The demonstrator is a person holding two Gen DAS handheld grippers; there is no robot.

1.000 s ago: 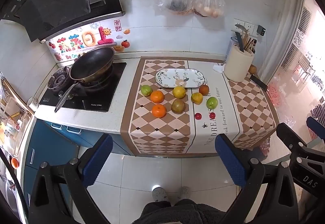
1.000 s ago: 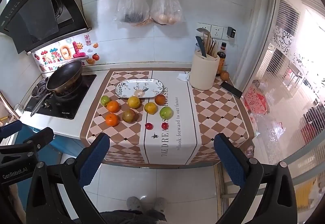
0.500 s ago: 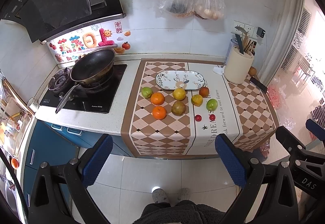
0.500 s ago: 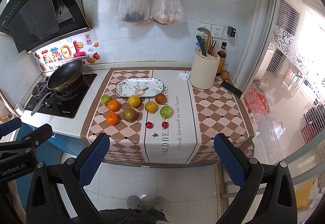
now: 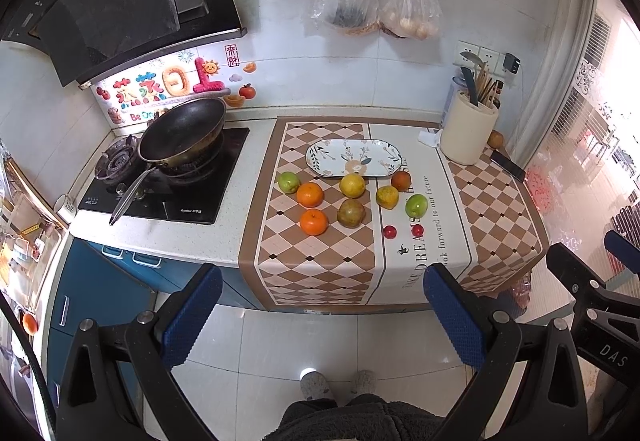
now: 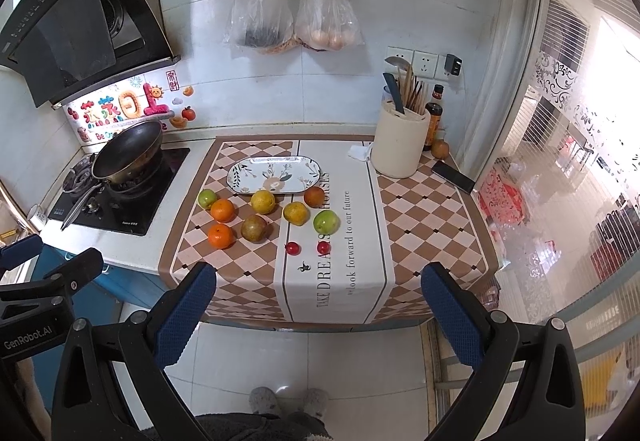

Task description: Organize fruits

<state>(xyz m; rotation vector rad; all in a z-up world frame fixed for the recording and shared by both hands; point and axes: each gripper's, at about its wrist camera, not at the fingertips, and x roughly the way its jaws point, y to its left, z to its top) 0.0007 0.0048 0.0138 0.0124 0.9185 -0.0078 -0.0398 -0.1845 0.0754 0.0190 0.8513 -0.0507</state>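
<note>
Fruits [image 5: 352,213] lie loose mid-counter, before the empty plate [image 5: 354,158]. I hold left gripper [image 5: 320,315] and right gripper [image 6: 316,311] spread wide, short of the counter's front edge.

Both views were bright and evenly lit, with colours clear across the counter. Daylight came in from the right, where the window [image 6: 580,145] was washed out to near white and its detail lost. A small glare spot sat on the floor tiles [image 5: 306,372]. Shadows under the fruit [image 5: 314,222] were short and soft. Fisheye distortion bent the walls and counter edge [image 6: 132,261] strongly, and the corners fell to black vignette. The centre stayed sharp.
</note>
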